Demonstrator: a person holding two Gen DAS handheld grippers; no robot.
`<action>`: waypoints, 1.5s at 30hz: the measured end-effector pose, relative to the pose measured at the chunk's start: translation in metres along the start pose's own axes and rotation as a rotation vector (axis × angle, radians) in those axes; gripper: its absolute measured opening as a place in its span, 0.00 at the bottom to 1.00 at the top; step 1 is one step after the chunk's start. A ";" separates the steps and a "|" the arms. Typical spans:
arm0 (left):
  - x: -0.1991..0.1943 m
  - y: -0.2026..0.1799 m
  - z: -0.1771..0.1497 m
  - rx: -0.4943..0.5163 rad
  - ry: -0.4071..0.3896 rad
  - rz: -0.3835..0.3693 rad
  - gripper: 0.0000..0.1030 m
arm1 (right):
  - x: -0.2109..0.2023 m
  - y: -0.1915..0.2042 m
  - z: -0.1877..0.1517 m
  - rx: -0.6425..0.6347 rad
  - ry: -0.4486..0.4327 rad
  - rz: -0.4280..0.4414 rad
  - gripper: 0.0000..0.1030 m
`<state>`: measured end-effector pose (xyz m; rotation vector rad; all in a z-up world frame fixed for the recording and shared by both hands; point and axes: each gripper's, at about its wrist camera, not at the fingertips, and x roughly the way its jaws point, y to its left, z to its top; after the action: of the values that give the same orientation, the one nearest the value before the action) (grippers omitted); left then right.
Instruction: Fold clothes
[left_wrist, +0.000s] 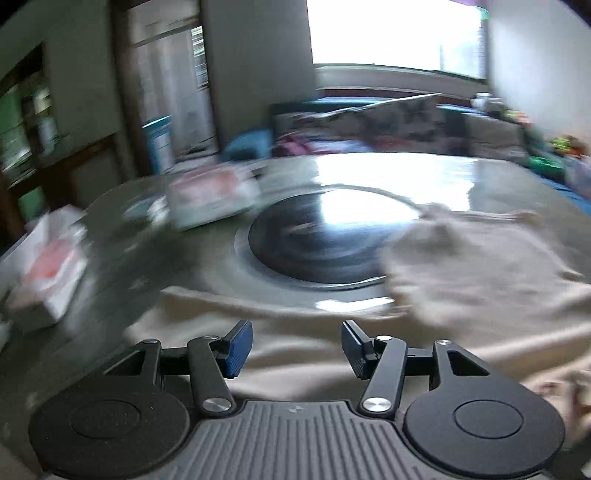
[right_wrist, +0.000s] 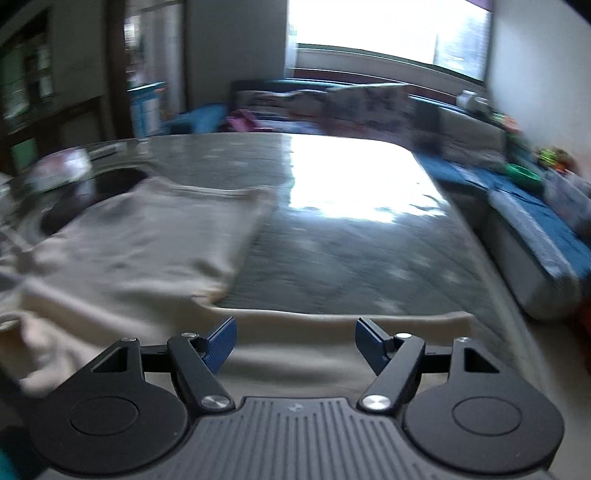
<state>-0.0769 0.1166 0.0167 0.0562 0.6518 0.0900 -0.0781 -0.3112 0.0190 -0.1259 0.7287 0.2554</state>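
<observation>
A beige garment (left_wrist: 443, 280) lies spread on a grey marble table (left_wrist: 147, 266), partly over a dark round turntable (left_wrist: 325, 236). My left gripper (left_wrist: 297, 349) is open and empty just above the garment's near part. In the right wrist view the same garment (right_wrist: 140, 243) covers the table's left half, with a strip of it (right_wrist: 332, 332) running under the fingers. My right gripper (right_wrist: 295, 345) is open and empty above that strip. Both views are blurred by motion.
White and red boxes (left_wrist: 48, 273) and a packet (left_wrist: 214, 195) sit on the table's left side. A sofa with blue cushions (right_wrist: 535, 221) stands beyond the table's right edge. A bright window (right_wrist: 388, 33) is at the back.
</observation>
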 end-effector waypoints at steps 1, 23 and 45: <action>-0.002 -0.009 0.000 0.019 -0.004 -0.045 0.55 | -0.001 0.007 0.002 -0.019 0.000 0.035 0.70; -0.027 -0.099 -0.043 0.368 0.035 -0.628 0.19 | -0.006 0.128 -0.015 -0.423 0.139 0.536 0.31; -0.003 -0.085 -0.031 0.300 0.073 -0.577 0.20 | 0.009 0.143 -0.002 -0.474 0.096 0.547 0.30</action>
<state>-0.0931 0.0325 -0.0129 0.1518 0.7289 -0.5646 -0.1117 -0.1718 0.0080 -0.3915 0.7783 0.9505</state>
